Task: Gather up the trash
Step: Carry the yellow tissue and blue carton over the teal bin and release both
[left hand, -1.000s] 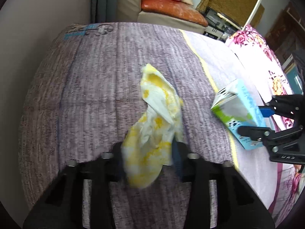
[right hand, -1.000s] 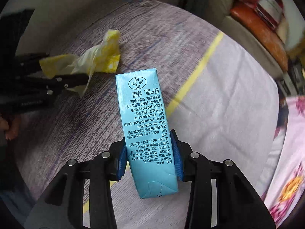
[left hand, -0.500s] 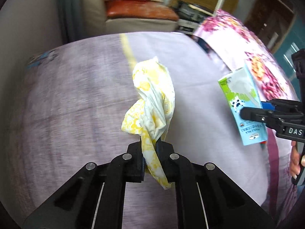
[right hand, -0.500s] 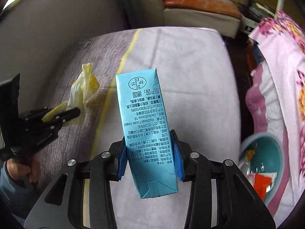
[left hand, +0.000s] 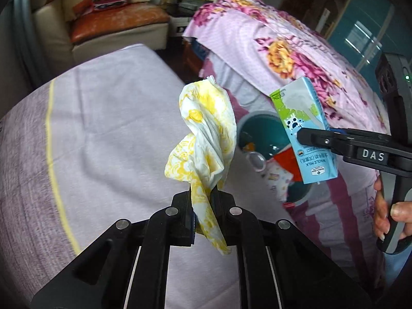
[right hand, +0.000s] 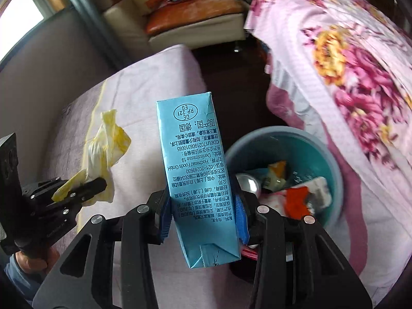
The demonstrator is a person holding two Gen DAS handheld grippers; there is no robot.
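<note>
My left gripper (left hand: pixel 203 203) is shut on a crumpled yellow-and-white tissue (left hand: pixel 206 134) and holds it in the air over the bed's edge. It also shows in the right wrist view (right hand: pixel 105 149). My right gripper (right hand: pixel 203 219) is shut on a blue milk carton (right hand: pixel 195 175), held upright just left of and above a teal trash bin (right hand: pixel 332 154). The carton (left hand: pixel 306 131) and the bin (left hand: pixel 247 126) also show in the left wrist view, to the right of the tissue. The bin holds several pieces of trash.
A mauve bed cover with a yellow stripe (left hand: pixel 103 139) lies to the left. A pink floral quilt (left hand: pixel 296 54) rises to the right, close to the bin. A cream seat with an orange cushion (left hand: pixel 116 20) stands at the back. Dark floor lies between.
Both grippers have swung right, from over the bed toward the bin. The left gripper closed on the tissue and lifted it off the bed. The carton stayed gripped.
</note>
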